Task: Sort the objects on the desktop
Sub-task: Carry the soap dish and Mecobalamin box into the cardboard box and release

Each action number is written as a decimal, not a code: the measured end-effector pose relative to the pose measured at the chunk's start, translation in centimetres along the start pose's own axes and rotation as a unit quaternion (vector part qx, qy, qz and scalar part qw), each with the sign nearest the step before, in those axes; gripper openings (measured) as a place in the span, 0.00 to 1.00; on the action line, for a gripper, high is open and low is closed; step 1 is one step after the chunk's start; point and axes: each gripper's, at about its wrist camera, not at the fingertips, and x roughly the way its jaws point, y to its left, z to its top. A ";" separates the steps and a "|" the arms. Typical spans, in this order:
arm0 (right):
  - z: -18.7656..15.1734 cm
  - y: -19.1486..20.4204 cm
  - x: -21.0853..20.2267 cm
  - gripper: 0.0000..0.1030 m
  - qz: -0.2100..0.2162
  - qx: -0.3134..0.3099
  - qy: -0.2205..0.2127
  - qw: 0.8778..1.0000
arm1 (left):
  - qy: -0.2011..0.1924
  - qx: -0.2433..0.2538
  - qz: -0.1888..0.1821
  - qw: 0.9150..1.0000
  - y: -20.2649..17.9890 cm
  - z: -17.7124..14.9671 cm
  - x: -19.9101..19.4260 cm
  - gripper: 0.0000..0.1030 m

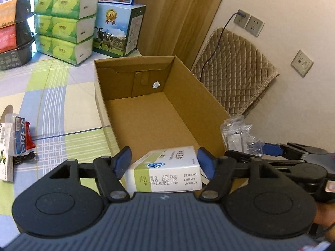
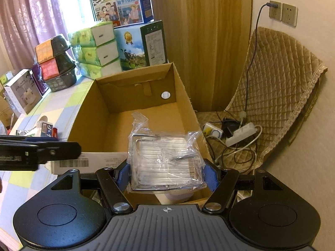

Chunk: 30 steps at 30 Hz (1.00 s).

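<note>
In the left wrist view, the left gripper (image 1: 164, 163) holds a small white-and-green medicine box (image 1: 165, 171) between its blue pads (image 1: 123, 161), jaws closed against the box's two ends. The box hangs over the near edge of an open cardboard box (image 1: 159, 96), whose floor looks bare from here. The carton sits on a checked tablecloth (image 1: 62, 104). At far left lie a few small packets (image 1: 18, 133). Behind the carton stand stacked green tissue packs (image 1: 65, 27) and a milk carton with a cow picture (image 1: 117, 29). At right, the right gripper (image 1: 266, 148) comes in from the side, carrying a crinkled clear plastic package (image 1: 238, 131) over the carton's right wall.

In the right wrist view, the right gripper (image 2: 166, 175) is clamped on the clear plastic package (image 2: 165, 163), which wraps a flat clear case with metal wire parts; it hangs over the near part of the cardboard box (image 2: 129, 104). The left gripper (image 2: 41, 150) enters from the left, and the white side of the medicine box (image 2: 90, 161) with a barcode shows beside it. To the right, a quilted brown cushion (image 2: 278, 83) leans on the wall, with a white power strip (image 2: 240, 133) and cables on it.
</note>
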 end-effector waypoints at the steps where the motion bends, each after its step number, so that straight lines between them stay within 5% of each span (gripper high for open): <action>1: 0.0 0.1 0.0 0.65 0.001 0.000 0.000 1.000 | -0.004 -0.006 -0.002 1.000 0.2 -0.1 -0.4 0.68; 9: -0.3 0.7 0.1 0.65 0.008 0.001 0.002 1.000 | -0.013 -0.014 -0.023 1.000 0.7 -0.3 -1.9 0.66; 24: -0.2 1.9 0.3 0.65 0.028 -0.003 -0.005 1.000 | -0.021 -0.012 0.032 0.999 2.4 -1.7 -3.1 0.66; 27: 0.1 2.2 0.2 0.79 0.029 0.002 -0.015 0.999 | -0.022 -0.017 0.044 0.999 3.1 -2.2 -3.5 0.68; 30: 0.0 2.3 -0.1 0.80 0.033 0.006 -0.020 0.999 | -0.023 -0.017 0.053 0.998 3.6 -2.8 -4.0 0.72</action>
